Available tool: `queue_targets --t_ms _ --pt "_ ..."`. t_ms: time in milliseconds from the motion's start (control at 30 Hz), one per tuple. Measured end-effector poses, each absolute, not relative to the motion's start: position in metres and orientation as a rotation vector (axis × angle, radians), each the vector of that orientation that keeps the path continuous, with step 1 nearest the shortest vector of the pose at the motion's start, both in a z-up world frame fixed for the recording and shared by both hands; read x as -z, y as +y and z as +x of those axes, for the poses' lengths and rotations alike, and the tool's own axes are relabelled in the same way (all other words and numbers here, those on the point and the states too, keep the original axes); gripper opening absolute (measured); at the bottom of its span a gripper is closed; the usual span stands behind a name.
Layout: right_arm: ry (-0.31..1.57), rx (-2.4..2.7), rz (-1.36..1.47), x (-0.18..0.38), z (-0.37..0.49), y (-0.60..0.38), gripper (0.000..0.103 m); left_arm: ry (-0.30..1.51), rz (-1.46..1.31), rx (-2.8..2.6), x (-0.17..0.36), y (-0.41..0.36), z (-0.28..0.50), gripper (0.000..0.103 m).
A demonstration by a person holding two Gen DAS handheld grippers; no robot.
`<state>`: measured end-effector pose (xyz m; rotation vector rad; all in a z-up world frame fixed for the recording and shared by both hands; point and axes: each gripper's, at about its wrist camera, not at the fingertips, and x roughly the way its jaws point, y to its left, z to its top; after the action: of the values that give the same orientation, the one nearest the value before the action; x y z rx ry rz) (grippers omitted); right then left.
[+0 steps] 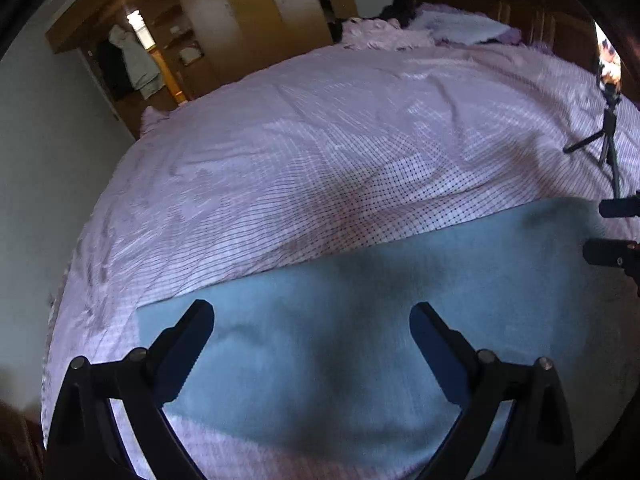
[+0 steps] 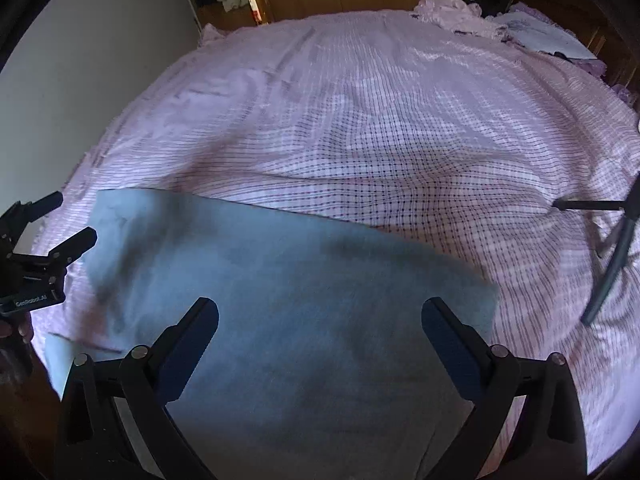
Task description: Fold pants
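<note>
Light blue-grey pants (image 1: 360, 320) lie flat on a pink checked bedspread (image 1: 320, 152), near the front edge of the bed. My left gripper (image 1: 312, 320) is open and empty, just above the pants' left part. My right gripper (image 2: 320, 316) is open and empty above the pants (image 2: 280, 300) toward their right end. The right gripper's tips show at the right edge of the left wrist view (image 1: 616, 228). The left gripper shows at the left edge of the right wrist view (image 2: 60, 220), open.
A small black tripod (image 1: 608, 136) with a phone stands on the bed at the right; its legs show in the right wrist view (image 2: 616, 248). Crumpled pink bedding and pillows (image 2: 460, 12) lie at the headboard. A wooden wardrobe (image 1: 240, 20) stands behind.
</note>
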<state>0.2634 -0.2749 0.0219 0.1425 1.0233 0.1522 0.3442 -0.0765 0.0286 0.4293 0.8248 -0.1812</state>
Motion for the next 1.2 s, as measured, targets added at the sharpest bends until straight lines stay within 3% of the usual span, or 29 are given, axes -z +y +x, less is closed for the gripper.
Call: queue_targets --t_ms 433,633,867,967,1033,1067,1100,1133,1200 --pt "1.123 -0.17 0.07 0.041 0.332 -0.283 0.098 1.022 0.462 0.325 0.063 -0.094 0.432 0.095" --pt "1.138 -0.208 -0.017 0.062 0.34 -0.277 0.099 1.074 0.404 0.389 0.087 -0.084 0.449 0.103" --pt "1.162 -0.214 0.004 0.065 0.344 -0.279 0.096 1.055 0.419 0.407 0.095 -0.089 0.449 0.101" --pt "1.166 -0.211 0.012 0.055 0.343 -0.279 0.071 1.051 0.383 0.44 0.091 -0.086 0.444 0.082" --pt "1.166 -0.224 0.042 0.048 0.338 -0.281 0.034 1.043 0.381 0.447 0.086 -0.086 0.438 0.054" --pt "1.17 -0.233 0.06 0.046 0.338 -0.282 0.026 1.035 0.385 0.44 0.083 -0.087 0.435 0.045" --pt "1.175 -0.242 0.089 0.045 0.336 -0.283 0.013 1.03 0.388 0.426 0.081 -0.086 0.433 0.029" --pt "1.179 -0.247 0.111 0.044 0.334 -0.286 0.005 1.025 0.388 0.409 0.079 -0.086 0.43 0.013" --pt "1.18 -0.254 0.138 0.04 0.331 -0.288 0.002 1.029 0.354 0.394 0.071 -0.082 0.425 0.005"
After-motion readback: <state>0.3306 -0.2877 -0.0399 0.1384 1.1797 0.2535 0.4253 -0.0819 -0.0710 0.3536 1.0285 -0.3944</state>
